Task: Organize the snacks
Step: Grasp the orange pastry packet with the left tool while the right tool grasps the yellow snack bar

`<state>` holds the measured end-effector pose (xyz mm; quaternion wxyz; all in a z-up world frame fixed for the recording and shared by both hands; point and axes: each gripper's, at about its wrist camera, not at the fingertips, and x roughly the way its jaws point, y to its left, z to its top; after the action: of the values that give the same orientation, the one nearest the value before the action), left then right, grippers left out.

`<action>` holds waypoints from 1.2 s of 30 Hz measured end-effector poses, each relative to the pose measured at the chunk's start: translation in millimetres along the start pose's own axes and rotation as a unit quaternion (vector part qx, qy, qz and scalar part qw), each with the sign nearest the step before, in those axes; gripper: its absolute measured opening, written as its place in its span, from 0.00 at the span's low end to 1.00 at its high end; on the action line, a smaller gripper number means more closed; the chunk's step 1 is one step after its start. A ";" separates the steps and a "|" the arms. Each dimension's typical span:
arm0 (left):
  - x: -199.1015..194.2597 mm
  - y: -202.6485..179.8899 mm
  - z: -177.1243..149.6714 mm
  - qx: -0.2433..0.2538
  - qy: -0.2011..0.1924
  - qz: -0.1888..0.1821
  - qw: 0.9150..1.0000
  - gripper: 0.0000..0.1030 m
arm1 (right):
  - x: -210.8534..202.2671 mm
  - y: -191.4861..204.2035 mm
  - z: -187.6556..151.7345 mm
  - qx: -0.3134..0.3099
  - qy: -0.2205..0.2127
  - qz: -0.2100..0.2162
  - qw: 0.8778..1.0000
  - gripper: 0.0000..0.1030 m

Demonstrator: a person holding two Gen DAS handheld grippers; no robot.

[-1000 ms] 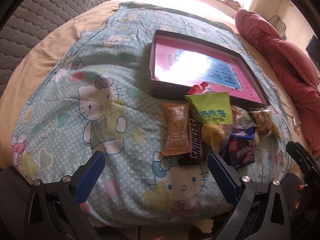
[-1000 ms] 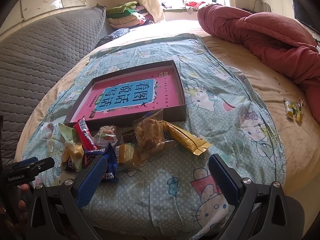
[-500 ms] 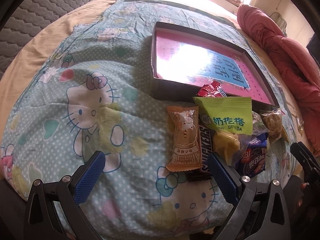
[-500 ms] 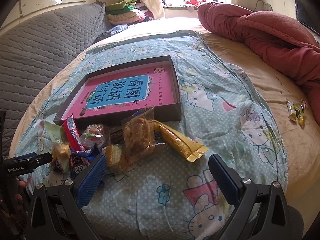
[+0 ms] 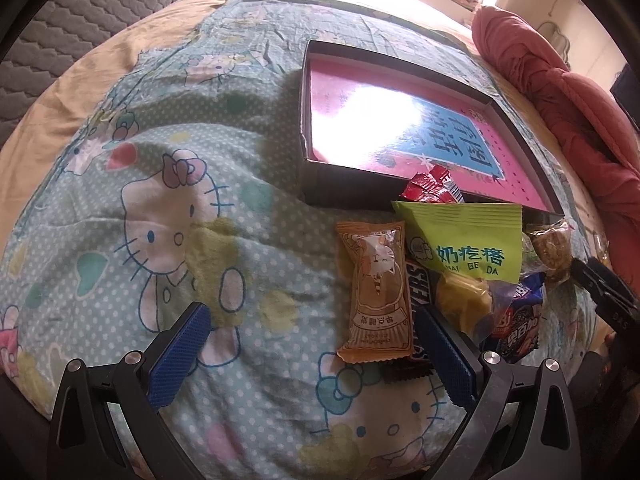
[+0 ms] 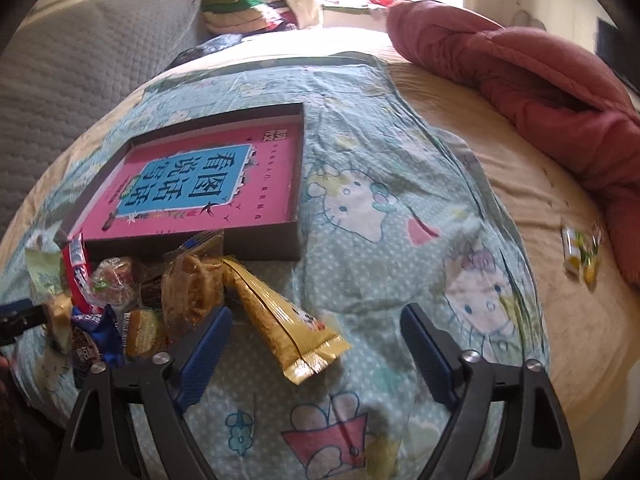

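Note:
A pile of snacks lies on the Hello Kitty blanket in front of a shallow dark box with a pink lining (image 5: pixel 312 128). In the left wrist view I see an orange cookie packet (image 5: pixel 376 296), a Snickers bar (image 5: pixel 418 280), a green packet (image 5: pixel 464 244), a red wrapper (image 5: pixel 430 188) and a blue packet (image 5: pixel 520 328). My left gripper (image 5: pixel 312 344) is open, the orange packet just inside its right finger. In the right wrist view the box (image 6: pixel 192 246), a gold packet (image 6: pixel 280 320) and a clear bag of brown snacks (image 6: pixel 192 284) show. My right gripper (image 6: pixel 316 348) is open around the gold packet's end.
A red quilt (image 6: pixel 540 80) lies bunched at the right of the bed. A small yellow-green packet (image 6: pixel 580 254) lies apart on the beige sheet at the right. A grey quilted headboard (image 6: pixel 60 64) and folded clothes (image 6: pixel 244 6) are at the back left.
Both grippers have moved forward and closer to the snack pile. The orange packet now lies by the left gripper's right finger; the gold packet now lies between the right gripper's fingers. Both stay open.

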<state>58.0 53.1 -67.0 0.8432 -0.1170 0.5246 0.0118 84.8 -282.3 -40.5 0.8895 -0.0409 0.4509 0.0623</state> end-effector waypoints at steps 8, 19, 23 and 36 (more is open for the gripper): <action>-3.6 -8.3 1.1 0.021 -0.016 -0.009 1.000 0.93 | 29.8 26.8 9.9 -0.108 0.032 0.016 0.993 0.51; 6.5 -0.5 6.3 0.002 -0.006 -0.035 0.999 0.73 | 50.9 29.6 11.5 -0.111 0.044 0.045 0.992 0.48; 7.6 -5.6 8.1 0.016 -0.012 -0.035 0.999 0.66 | 49.9 28.2 11.1 -0.093 0.034 0.046 0.994 0.46; 21.6 -26.0 8.3 0.043 0.000 -0.089 0.995 0.25 | 45.1 4.8 7.7 -0.009 0.045 0.094 0.995 0.35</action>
<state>78.7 27.4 -77.9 0.8451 -0.1264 0.5122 -0.0859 116.6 -273.2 -72.5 0.8583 -0.0092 0.4913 0.1476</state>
